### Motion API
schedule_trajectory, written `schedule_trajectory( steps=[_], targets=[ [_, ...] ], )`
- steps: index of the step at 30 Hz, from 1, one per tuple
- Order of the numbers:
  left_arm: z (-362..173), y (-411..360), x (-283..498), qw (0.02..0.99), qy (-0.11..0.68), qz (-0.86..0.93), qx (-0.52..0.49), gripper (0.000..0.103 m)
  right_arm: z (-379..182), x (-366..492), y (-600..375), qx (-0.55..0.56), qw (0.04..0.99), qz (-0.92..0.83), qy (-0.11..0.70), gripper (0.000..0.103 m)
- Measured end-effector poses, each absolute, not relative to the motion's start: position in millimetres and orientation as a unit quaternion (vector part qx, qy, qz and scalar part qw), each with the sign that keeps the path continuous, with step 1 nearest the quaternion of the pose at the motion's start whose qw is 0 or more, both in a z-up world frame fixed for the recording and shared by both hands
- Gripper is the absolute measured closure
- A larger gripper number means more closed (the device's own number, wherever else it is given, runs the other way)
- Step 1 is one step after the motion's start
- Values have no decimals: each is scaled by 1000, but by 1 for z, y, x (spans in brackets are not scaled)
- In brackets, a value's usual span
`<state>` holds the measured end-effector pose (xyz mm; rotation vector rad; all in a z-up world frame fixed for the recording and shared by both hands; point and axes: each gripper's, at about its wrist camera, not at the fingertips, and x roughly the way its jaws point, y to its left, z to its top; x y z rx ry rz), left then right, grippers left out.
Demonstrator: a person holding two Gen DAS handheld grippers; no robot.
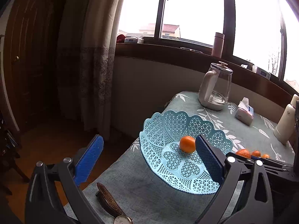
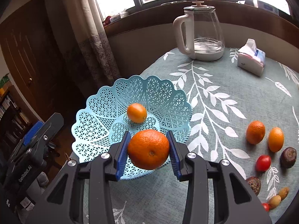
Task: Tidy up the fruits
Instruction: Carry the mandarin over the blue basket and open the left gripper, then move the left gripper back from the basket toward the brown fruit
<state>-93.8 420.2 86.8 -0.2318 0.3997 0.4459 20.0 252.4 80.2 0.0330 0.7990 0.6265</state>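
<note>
A light-blue lattice basket point(image 2: 93, 112) stands at the table's left edge with one small orange point(image 2: 137, 112) in it. My right gripper point(image 2: 148, 133) is shut on a large orange point(image 2: 148, 153), held just above the basket's near rim. Two more oranges point(image 2: 255, 132), a cherry tomato point(image 2: 263, 162) and several brown fruits point(image 2: 288, 157) lie on the cloth to the right. In the left wrist view my left gripper point(image 1: 149, 149) is wide open and holds nothing. Its right finger point(image 1: 209, 156) stands in front of the basket point(image 1: 164, 127), next to the small orange point(image 1: 187, 144).
A glass kettle point(image 2: 201, 31) and a tissue pack point(image 2: 251, 59) stand at the back of the table. A wristwatch point(image 1: 112, 203) lies near the front left edge, and a white bottle point(image 1: 286, 123) stands at the right. Left of the basket the table drops off to the floor.
</note>
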Motion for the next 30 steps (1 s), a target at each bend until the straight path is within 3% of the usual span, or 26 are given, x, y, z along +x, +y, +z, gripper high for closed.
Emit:
schedule_trajectory(
  steps=[4,6,7,14,30],
  targets=[
    [84,424,-94,946,199,225,-122,3,80,20,255,18,875,301,379,61],
    [83,425,-94,945,201,224,-125,3,81,20,252,23,878,296,374,47],
    [83,425,-94,945,202,223,-125,3,82,19,248,28,881,293,371,45],
    [82,421,-89,945,211,217,-125,3,87,18,228,55,891,274,359,45],
    [88,401,-88,949,214,208,-97,3,94,2,187,93,916,229,316,31]
  ],
)
